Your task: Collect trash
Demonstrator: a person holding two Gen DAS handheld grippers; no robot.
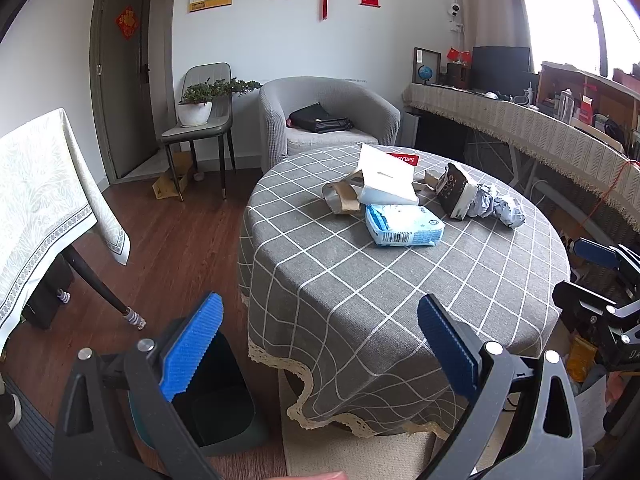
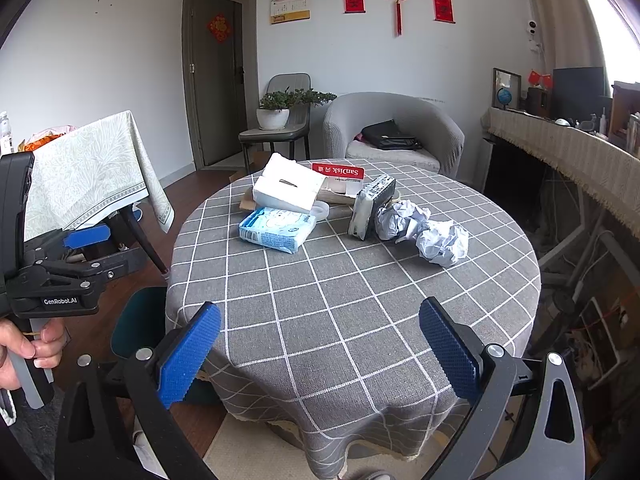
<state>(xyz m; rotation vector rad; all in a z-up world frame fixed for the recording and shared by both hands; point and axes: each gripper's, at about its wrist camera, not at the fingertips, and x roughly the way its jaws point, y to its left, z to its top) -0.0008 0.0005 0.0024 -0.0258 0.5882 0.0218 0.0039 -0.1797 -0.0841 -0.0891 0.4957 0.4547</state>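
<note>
A round table with a grey checked cloth point(image 1: 360, 280) point(image 2: 340, 300) holds trash at its far side: a blue-white tissue pack point(image 1: 404, 225) point(image 2: 276, 229), a white tissue box point(image 1: 386, 180) point(image 2: 290, 188), crumpled paper point(image 1: 498, 206) point(image 2: 424, 230), a dark small carton point(image 1: 454, 190) point(image 2: 370, 206), cardboard scraps point(image 1: 344, 196) and a red SanDisk package point(image 2: 340, 174). My left gripper point(image 1: 320, 344) is open and empty, near the table's front left edge. My right gripper point(image 2: 320, 344) is open and empty over the table's front edge. A dark bin point(image 1: 216, 392) point(image 2: 136, 320) stands on the floor left of the table.
A second table with a pale cloth point(image 1: 44, 200) point(image 2: 92, 168) stands at left. A grey armchair with a black bag point(image 1: 324, 120) point(image 2: 392, 136) and a chair with a potted plant point(image 1: 200, 108) are behind. A long covered desk point(image 1: 540, 128) runs along the right.
</note>
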